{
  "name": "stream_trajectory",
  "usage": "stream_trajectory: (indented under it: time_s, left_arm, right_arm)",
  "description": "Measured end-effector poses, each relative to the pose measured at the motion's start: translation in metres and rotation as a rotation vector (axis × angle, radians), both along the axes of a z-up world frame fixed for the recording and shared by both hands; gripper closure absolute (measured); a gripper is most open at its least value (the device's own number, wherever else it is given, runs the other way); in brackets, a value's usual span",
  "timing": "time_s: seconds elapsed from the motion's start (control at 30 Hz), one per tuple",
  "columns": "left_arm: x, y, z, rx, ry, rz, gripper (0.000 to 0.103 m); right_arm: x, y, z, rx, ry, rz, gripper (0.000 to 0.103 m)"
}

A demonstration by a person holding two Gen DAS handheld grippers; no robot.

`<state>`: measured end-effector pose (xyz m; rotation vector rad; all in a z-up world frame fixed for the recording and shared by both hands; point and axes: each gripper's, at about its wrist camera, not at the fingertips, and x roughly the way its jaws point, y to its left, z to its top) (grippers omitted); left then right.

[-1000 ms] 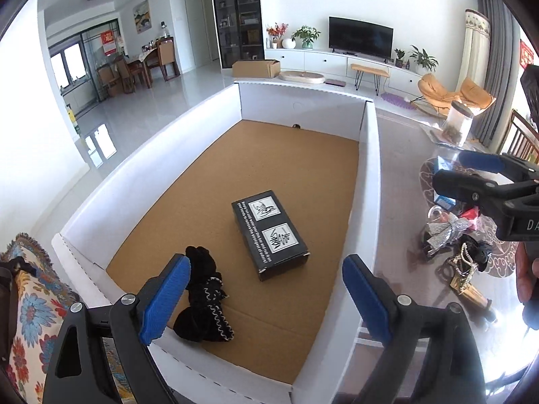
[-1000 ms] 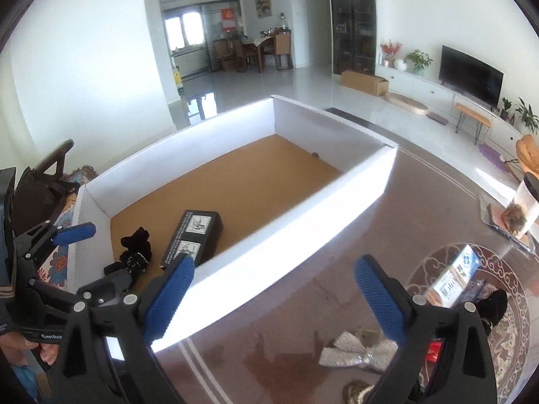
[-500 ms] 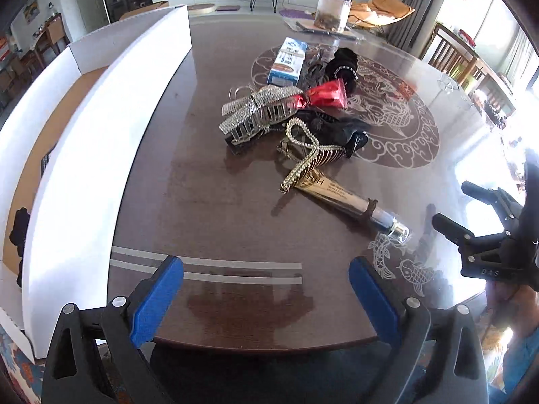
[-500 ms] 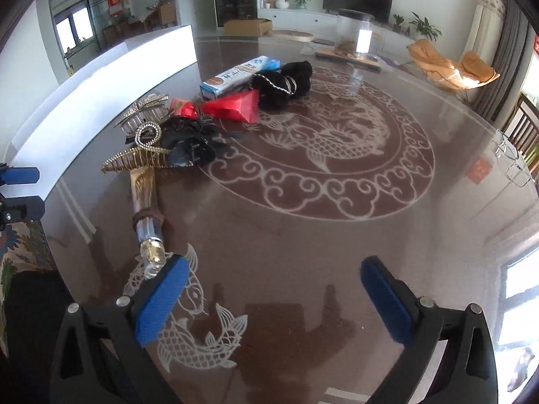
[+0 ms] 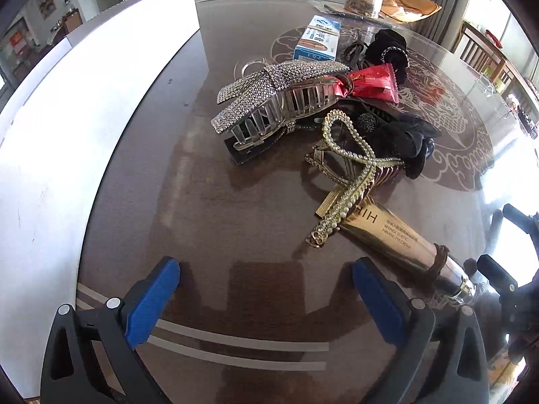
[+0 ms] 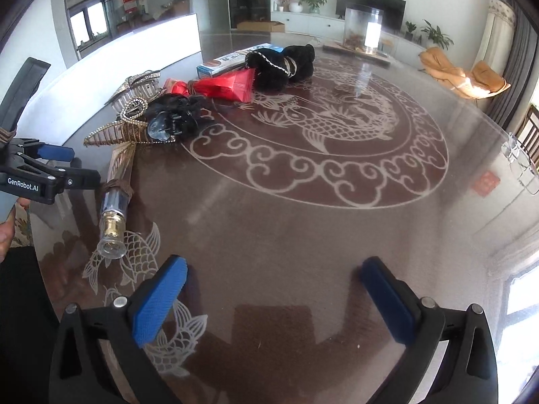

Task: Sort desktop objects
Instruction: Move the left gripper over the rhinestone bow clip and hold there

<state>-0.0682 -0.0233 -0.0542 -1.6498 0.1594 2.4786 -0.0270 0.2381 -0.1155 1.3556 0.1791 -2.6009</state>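
Left gripper (image 5: 266,294) spread wide and empty, hovering low over the surface (image 5: 209,229), aimed at the heap still to sort. Nearest in the heap: gold cream tube (image 5: 401,235), just right of that gripper, with a gold pearl hair clip (image 5: 347,181) lying across its upper end. Beyond the tube: rhinestone claw clip (image 5: 279,101), red sachet (image 5: 370,80), black scrunchie (image 5: 390,50), blue carton (image 5: 318,38). White box wall (image 5: 67,128) far left of the tube. Right gripper (image 6: 274,298) also wide, empty, cap end of the tube to its left. Versus half a second ago: left gripper closer to the heap.
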Motion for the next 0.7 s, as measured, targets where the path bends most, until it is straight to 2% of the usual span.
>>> stream_trajectory:
  time_s: [0.07, 0.4, 0.5, 0.7]
  left_arm:
    - [-0.010, 0.003, 0.001, 0.002, 0.013, -0.004, 0.000]
    - [-0.061, 0.021, 0.000, 0.052, 0.215, -0.083, 0.000]
    - [-0.073, 0.024, -0.002, 0.055, 0.223, -0.080, 0.000]
    - [-0.071, 0.024, -0.003, 0.056, 0.223, -0.080, 0.000]
  right_arm:
    - [-0.004, 0.001, 0.000, -0.006, 0.013, 0.000, 0.000]
    - [-0.004, 0.000, 0.001, -0.005, 0.015, -0.003, 0.000]
    - [-0.004, -0.001, 0.001, -0.004, 0.014, -0.003, 0.000]
    - [-0.004, -0.001, 0.001, -0.004, 0.015, -0.003, 0.000]
